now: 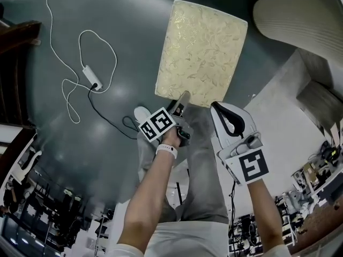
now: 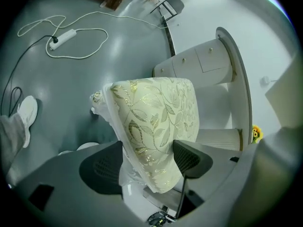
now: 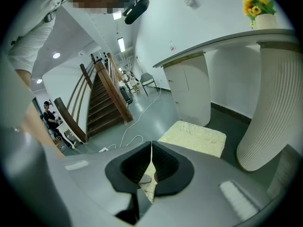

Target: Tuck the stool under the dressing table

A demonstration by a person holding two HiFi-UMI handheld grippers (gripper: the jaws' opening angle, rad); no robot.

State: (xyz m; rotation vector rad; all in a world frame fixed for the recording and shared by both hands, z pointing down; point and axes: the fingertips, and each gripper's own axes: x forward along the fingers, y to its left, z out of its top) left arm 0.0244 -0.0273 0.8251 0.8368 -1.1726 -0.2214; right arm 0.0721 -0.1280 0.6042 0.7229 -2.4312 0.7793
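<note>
1. Black-and-white square markers are showing on the cube (image 1: 157,125) of the left gripper (image 2: 147,162), and on the cube of the right gripper (image 3: 151,162).
2. The stool (image 1: 201,50) is standing on the smooth, glossy grey floor (image 1: 69,143). Its rectangular cushion has rounded corners and is wearing cream fabric woven with gold leaves.
3. The left gripper's dark, ribbed fingers (image 2: 191,159) are standing spread wide, to either side of the cushion's near corner.
4. The right gripper's fingers are pressing together with nothing between them, and it is hanging just beside the left gripper, over the stool's near edge.
5. The white desk (image 3: 227,41) is showing a thin flat top, a smooth cabinet (image 3: 191,89) with small knobs and a rounded, fluted pedestal (image 3: 270,108). Yellow sunflowers (image 3: 258,4) are standing on the top.
6. The stool is sitting out in front of the desk, facing the gap between cabinet and pedestal, not under the top. Dark floor is lying open in that gap.
7. A white cable with a power strip (image 1: 92,78) is lying looped on the floor, well apart from the stool.
</note>
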